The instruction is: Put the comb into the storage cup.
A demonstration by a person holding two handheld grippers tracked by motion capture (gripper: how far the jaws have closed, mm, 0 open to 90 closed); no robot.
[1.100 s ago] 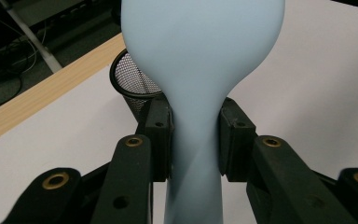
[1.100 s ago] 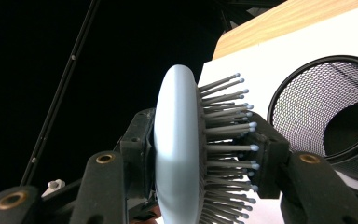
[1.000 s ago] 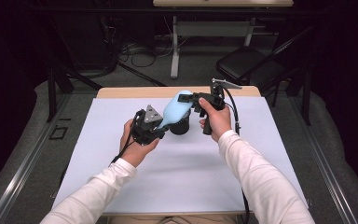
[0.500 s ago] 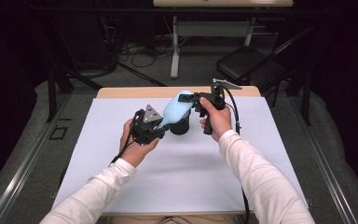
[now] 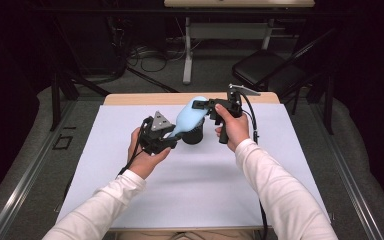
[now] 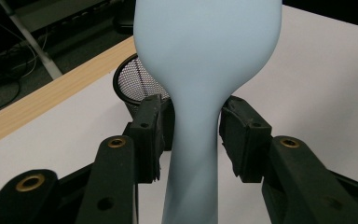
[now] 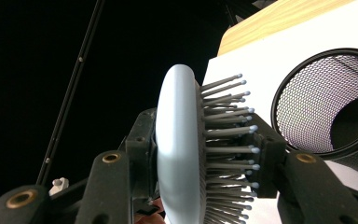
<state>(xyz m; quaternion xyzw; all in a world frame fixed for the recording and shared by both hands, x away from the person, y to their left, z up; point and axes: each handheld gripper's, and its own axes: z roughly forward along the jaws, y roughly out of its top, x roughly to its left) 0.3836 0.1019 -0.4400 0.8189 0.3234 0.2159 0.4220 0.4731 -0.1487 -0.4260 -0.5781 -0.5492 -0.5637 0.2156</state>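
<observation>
High view, L to R: left tongs sit approx center of the white-covered counter, held in the person's left hand, w/ a grey three-cornered plate on top. They point toward 2 o'clock, at the handle end of a light-blue hairbrush. Brush runs diagonally from the left tongs up toward 1 o'clock, head end reaching the right tongs. A black mesh cup stands on the counter just under/behind the brush, at approx 3 o'clock from the left tongs. Right hand grips the right tongs' body at 3 o'clock of the cup; cable trails down along the white sleeve.

Left gripper view: brush handle runs straight up btwn the two jaws, widening into the head at 12 o'clock. Jaws have just been opening; the left pad is at the handle's edge, a slim gap shows on the right side, so the left tongs are narrowly open around the handle, not clamping it. Mesh cup sits at 11 o'clock, behind the brush, near the counter's wooden edge.

Right gripper view: right tongs are closed on the brush head, seen edge-on: one jaw on its smooth back, the other against the bristles. Mesh cup lies at 2–3 o'clock, its mouth toward the camera.
</observation>
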